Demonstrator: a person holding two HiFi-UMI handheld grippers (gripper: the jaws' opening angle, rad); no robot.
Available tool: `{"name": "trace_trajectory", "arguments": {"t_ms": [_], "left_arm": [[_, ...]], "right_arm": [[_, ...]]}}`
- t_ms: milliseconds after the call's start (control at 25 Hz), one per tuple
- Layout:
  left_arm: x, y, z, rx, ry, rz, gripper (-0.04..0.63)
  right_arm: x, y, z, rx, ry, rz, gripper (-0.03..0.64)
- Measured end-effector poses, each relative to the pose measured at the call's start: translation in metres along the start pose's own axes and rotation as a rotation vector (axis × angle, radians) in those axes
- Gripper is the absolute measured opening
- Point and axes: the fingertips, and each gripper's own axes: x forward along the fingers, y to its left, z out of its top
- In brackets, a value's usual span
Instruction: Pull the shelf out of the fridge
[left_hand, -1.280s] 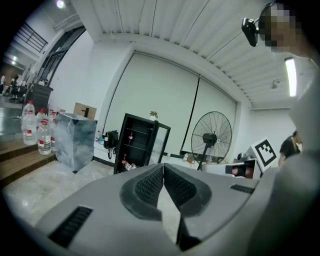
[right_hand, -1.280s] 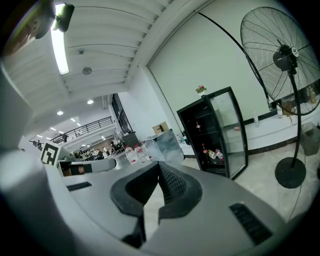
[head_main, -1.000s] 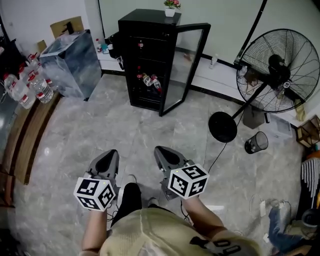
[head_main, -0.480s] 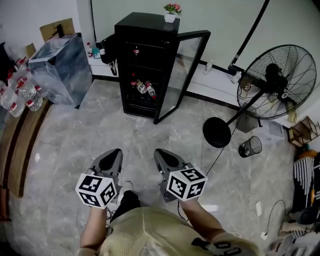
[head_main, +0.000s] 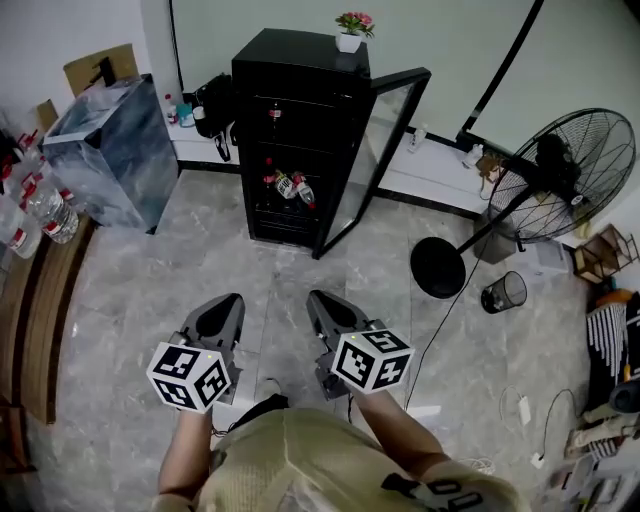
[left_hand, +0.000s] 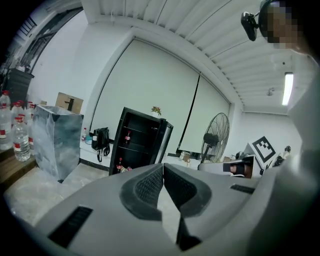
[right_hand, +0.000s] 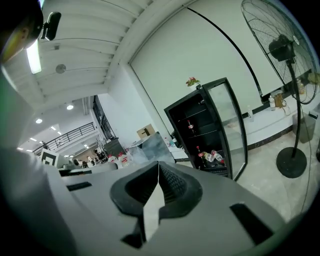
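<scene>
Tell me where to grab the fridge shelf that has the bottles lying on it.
Grip the shelf by its front edge, coming straight in through the open front of the fridge, beside the bottles lying on it. The door hangs open to the right, so that side looks tighter.

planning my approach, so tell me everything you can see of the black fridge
The fridge is a tall, narrow black cabinet standing upright on the marble-look floor against the wall. Its black-framed glass door is swung open to the view's right. Inside are dark shelves: one bottle stands on an upper one, a few bottles lie on a lower one. A small potted plant sits on top, and a black bag hangs beside it at the view's left.
</scene>
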Motion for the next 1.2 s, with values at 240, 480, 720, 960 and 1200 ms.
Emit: {"name": "trace_trajectory", "arguments": {"t_ms": [240,480,720,960,1200], "left_arm": [[0.019,0.039,0.016,0.028,0.012,-0.024,0.017],[0.042,0.063,0.026,0.003,-0.008,-0.044,0.017],[0.080,0.080,0.035,-0.066,-0.050,-0.042,0.017],[0.134,0.104,0.048,-0.128,-0.060,-0.030,0.018],[0.204,0.124,0.057,-0.221,-0.040,-0.037,0.020]], "right_arm": [[0.042,0.003,0.016,0.049,-0.064,-0.002,0.017],[0.074,-0.010,0.031,0.078,-0.090,-0.027,0.041],[0.107,-0.040,0.047,0.148,-0.115,-0.018,0.100],[0.154,-0.076,0.078,0.176,-0.143,-0.022,0.120],[0.200,-0.117,0.111,0.177,-0.136,-0.018,0.131]]}}
